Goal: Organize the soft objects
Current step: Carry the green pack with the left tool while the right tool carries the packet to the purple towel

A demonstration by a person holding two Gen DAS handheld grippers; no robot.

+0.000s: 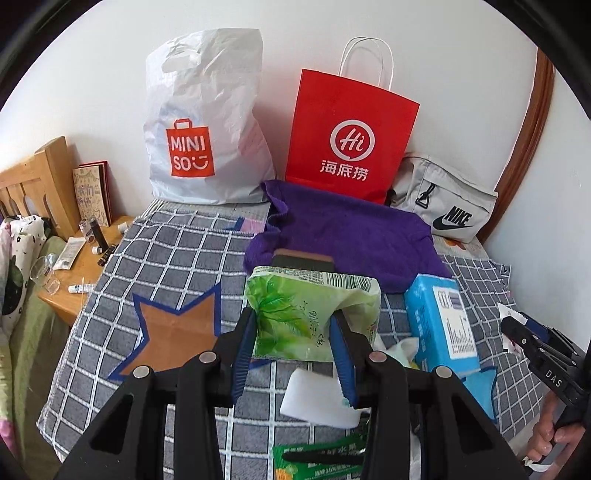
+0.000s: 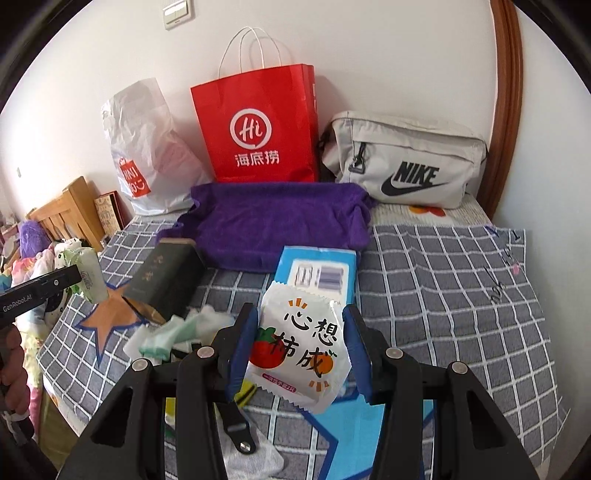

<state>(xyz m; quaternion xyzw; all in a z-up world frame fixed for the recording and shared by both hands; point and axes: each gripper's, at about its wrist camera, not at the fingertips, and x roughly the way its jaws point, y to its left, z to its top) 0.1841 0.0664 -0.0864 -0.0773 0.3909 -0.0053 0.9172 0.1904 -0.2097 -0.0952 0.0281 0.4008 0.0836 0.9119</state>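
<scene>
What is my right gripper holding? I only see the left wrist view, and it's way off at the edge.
Observer: The right gripper has its jaws shut on a white packet with a red fruit picture.
Child: What's hiding behind my green pack?
Observer: A dark box, lying on its side next to the towel.
Child: Is there anything on the wall above the red bag?
Observer: Yes, a switch, up and to the left of the bag's handles.
</scene>
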